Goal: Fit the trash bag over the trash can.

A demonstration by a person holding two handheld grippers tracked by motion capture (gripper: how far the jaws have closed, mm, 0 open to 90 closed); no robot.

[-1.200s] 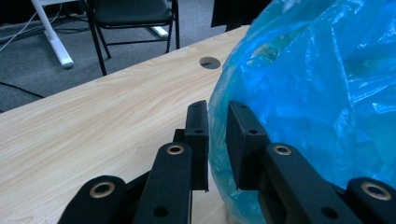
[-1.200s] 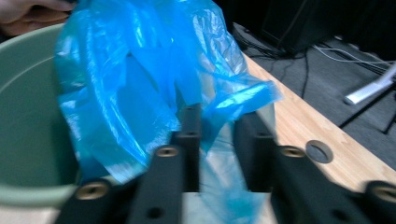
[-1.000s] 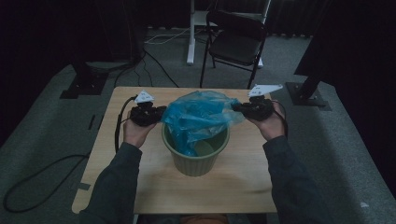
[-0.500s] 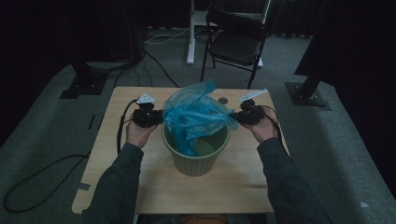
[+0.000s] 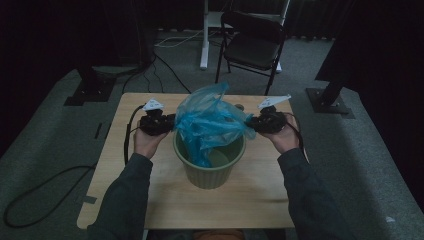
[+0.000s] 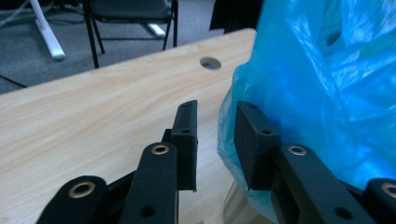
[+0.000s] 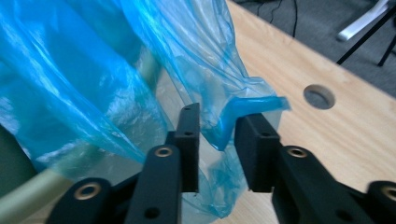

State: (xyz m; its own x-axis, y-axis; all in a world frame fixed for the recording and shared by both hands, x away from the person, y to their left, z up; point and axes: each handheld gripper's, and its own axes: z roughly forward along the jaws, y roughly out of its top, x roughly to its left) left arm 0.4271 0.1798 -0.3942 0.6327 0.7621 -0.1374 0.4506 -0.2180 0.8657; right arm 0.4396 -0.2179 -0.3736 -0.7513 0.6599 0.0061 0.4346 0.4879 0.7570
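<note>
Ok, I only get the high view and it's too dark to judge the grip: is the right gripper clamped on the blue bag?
Observer: No. The right gripper's jaws stand apart and have just been opening. A folded edge of the blue bag hangs loose between them.
Operator: And the left gripper?
Observer: The left gripper has just been opening too. The table shows through the gap between its jaws, and the bag only bulges against one jaw, not pinched.
</note>
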